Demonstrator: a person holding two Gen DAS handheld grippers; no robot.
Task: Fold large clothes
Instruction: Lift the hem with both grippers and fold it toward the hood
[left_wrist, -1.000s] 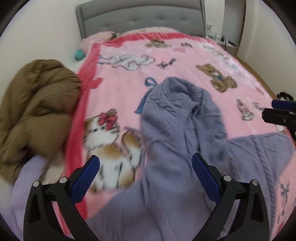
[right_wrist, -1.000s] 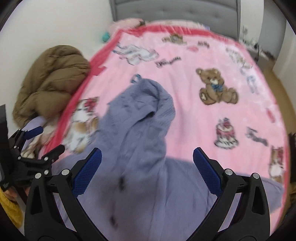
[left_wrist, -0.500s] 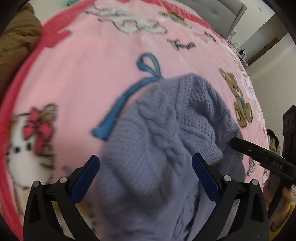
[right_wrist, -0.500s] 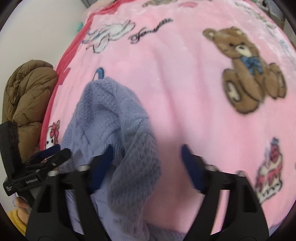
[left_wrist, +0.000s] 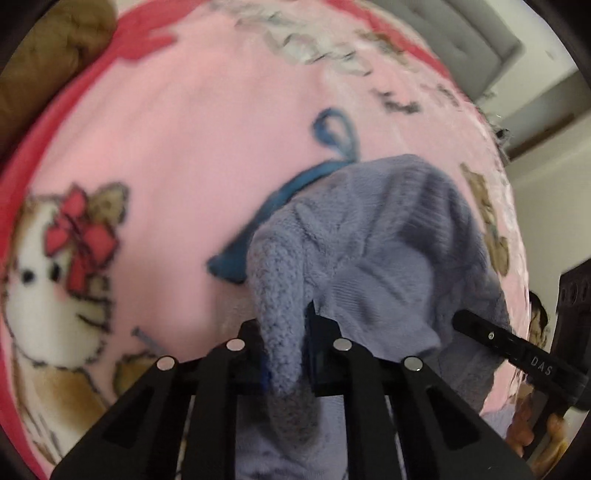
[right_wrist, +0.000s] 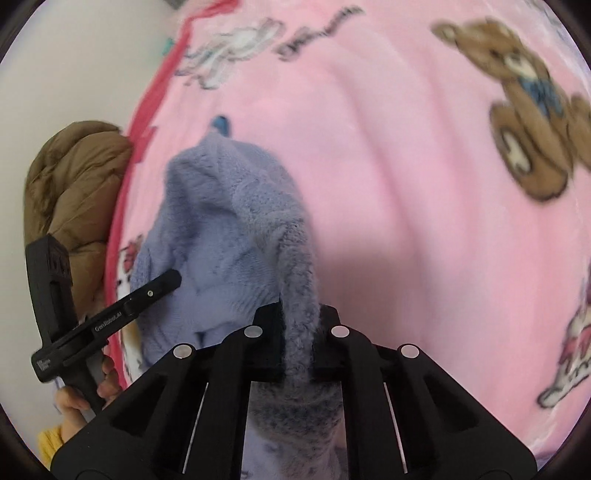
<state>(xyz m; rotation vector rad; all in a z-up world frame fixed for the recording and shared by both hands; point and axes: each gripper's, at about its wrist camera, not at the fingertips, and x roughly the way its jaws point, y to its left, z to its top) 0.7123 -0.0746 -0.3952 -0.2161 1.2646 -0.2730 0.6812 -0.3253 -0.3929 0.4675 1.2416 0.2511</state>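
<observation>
A lavender knitted sweater (left_wrist: 373, 236) lies bunched on a pink cartoon-print blanket (left_wrist: 177, 147). My left gripper (left_wrist: 286, 343) is shut on a fold of the sweater's left edge. My right gripper (right_wrist: 299, 332) is shut on a fold of the sweater (right_wrist: 229, 221) at its right edge. Each gripper shows in the other's view: the right one (left_wrist: 517, 358) at the right, the left one (right_wrist: 110, 317) at the left. The sweater's lower part is hidden under the grippers.
A brown puffy jacket (right_wrist: 74, 184) is heaped off the blanket's left red border (right_wrist: 147, 122). A grey padded headboard (left_wrist: 472, 44) stands at the far end of the bed. A dark cabinet (left_wrist: 576, 295) shows at the right.
Both grippers moved down and forward to the sweater's top part and closed on folds of it; a second ago both were open above the spread sweater.
</observation>
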